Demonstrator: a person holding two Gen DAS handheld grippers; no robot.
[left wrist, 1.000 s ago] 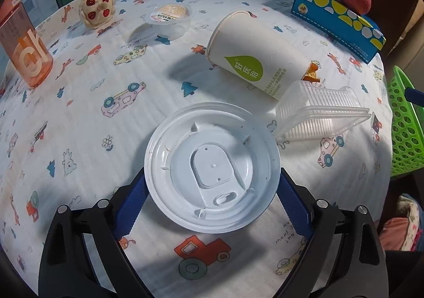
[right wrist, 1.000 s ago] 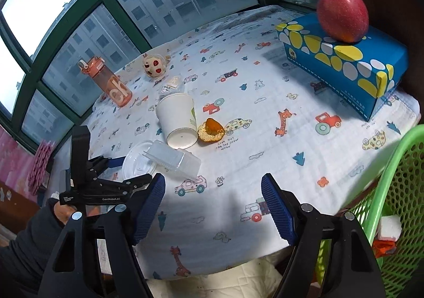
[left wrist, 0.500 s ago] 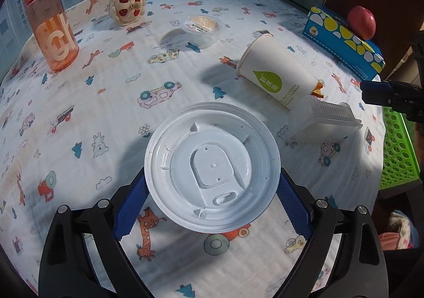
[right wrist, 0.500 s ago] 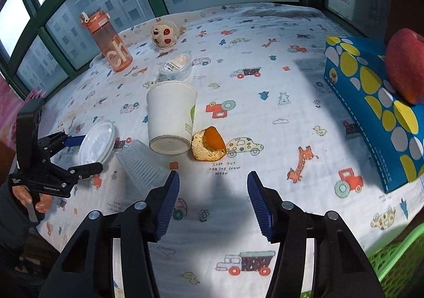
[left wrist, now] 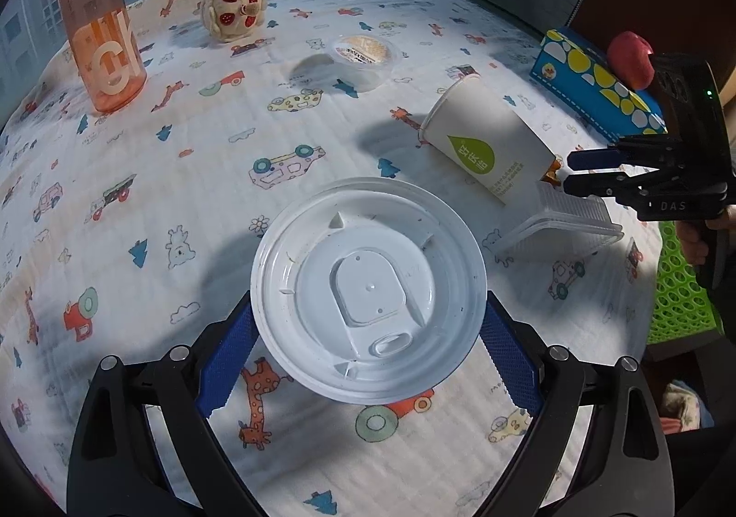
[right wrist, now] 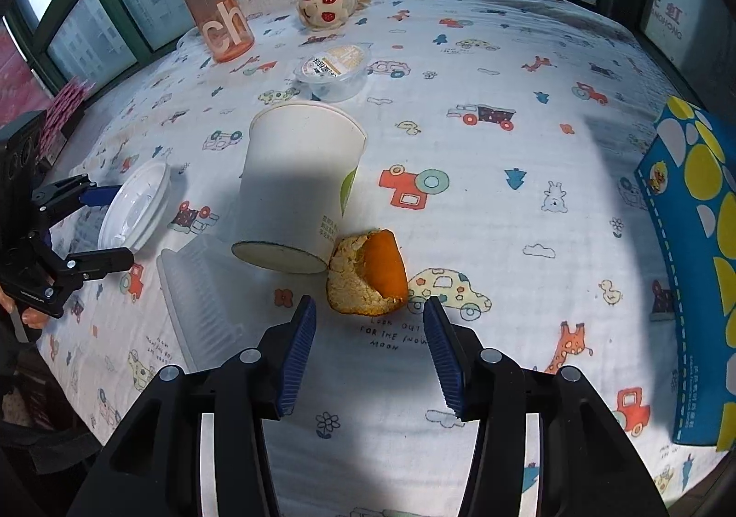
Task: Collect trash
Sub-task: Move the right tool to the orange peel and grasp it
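Observation:
My left gripper [left wrist: 368, 305] is shut on a white plastic lid [left wrist: 368, 287], gripped by its rim and held a little above the tablecloth; the right wrist view shows the same left gripper [right wrist: 117, 226] and lid [right wrist: 133, 206]. A white paper cup [right wrist: 294, 186] lies on its side with an orange peel [right wrist: 368, 273] against its base. My right gripper [right wrist: 369, 307] hovers over the peel's near edge. Its jaws are closing, with the pads on either side of the peel and clear of it. A clear plastic box [right wrist: 198, 301] lies left of the peel.
A small clear tub [right wrist: 333, 71], an orange bottle [right wrist: 216, 6] and a plush toy [right wrist: 326, 2] stand farther back. A blue tissue box [right wrist: 699, 264] is at the right, with an apple [left wrist: 630, 59] on it. A green basket [left wrist: 676, 287] sits beyond the table edge.
My right gripper has swung in over the table and come down close to the orange peel, its jaws much narrower. The left gripper has lifted the lid slightly.

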